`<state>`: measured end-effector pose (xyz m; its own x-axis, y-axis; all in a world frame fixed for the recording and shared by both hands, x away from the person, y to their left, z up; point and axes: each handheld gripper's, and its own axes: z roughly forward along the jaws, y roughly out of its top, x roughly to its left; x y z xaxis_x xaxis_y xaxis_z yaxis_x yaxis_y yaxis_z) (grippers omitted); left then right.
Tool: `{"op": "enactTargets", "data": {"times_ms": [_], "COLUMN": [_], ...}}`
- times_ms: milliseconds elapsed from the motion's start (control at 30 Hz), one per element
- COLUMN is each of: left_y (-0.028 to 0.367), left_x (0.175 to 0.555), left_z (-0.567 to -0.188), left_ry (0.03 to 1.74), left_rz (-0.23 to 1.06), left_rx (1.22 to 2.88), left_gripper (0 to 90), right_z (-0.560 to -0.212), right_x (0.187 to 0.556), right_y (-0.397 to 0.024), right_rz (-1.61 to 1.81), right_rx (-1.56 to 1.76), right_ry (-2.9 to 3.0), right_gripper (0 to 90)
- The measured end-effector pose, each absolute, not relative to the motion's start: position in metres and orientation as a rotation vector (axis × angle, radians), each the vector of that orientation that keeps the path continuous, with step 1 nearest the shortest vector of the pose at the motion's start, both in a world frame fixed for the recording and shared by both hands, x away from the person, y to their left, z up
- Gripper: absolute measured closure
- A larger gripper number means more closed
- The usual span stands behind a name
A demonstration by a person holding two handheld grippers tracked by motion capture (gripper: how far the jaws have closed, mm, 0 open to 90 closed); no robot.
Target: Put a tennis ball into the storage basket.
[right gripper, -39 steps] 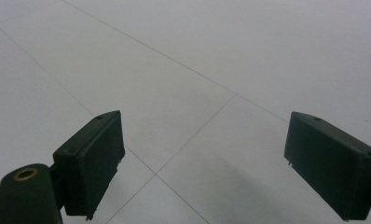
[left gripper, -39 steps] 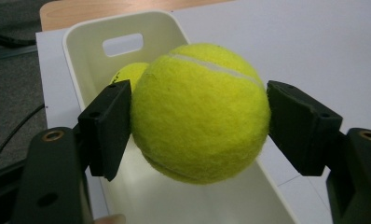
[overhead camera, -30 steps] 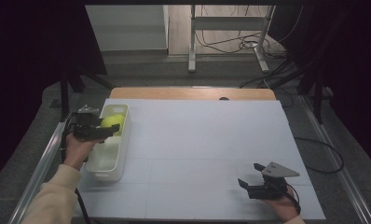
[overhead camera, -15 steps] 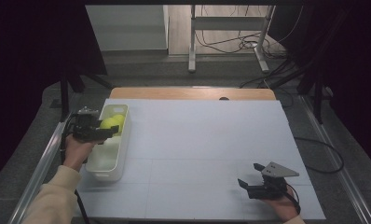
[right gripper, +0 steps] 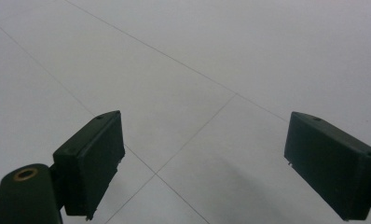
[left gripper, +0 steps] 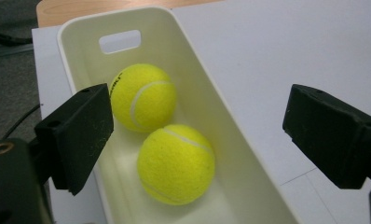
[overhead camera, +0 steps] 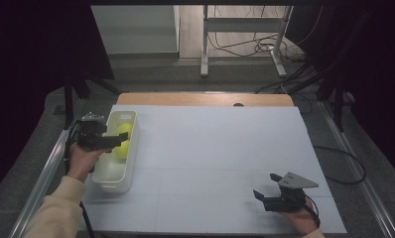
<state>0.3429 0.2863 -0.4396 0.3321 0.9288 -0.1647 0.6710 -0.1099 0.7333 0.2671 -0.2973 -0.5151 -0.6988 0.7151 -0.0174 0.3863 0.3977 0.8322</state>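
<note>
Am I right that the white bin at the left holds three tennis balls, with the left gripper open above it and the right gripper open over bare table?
Not quite: the white bin holds two tennis balls, not three, as the left gripper view shows. The rest stands: the left gripper is open above it, and the right gripper is open over bare table.

this looks like a lab or recording studio, not a home. black curtains close in both sides. the counter wears a plain white sheet ruled with thin lines, on a metal-railed frame. behind it, loose cables lie on a bare floor around a metal stand.
</note>
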Motion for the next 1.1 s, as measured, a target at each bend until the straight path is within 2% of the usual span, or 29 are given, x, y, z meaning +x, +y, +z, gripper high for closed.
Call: {"op": "enactTargets", "data": {"times_ms": [600,1100], "left_y": [0.262,0.223], "left_x": [0.320,0.291], "left_z": [-0.424,-0.422], "left_ry": [1.207,1.027], "left_rz": [0.416,0.356], "left_rx": [1.816,1.818], "left_gripper": [10.4,10.9], "right_z": [-0.515,-0.515], "right_x": [0.267,0.267], "right_y": [-0.297,-0.297], "right_rz": [1.219,1.219], "right_rx": [0.951,0.952], "right_ry": [2.286,2.285], "right_gripper": [12.4,12.4]}}
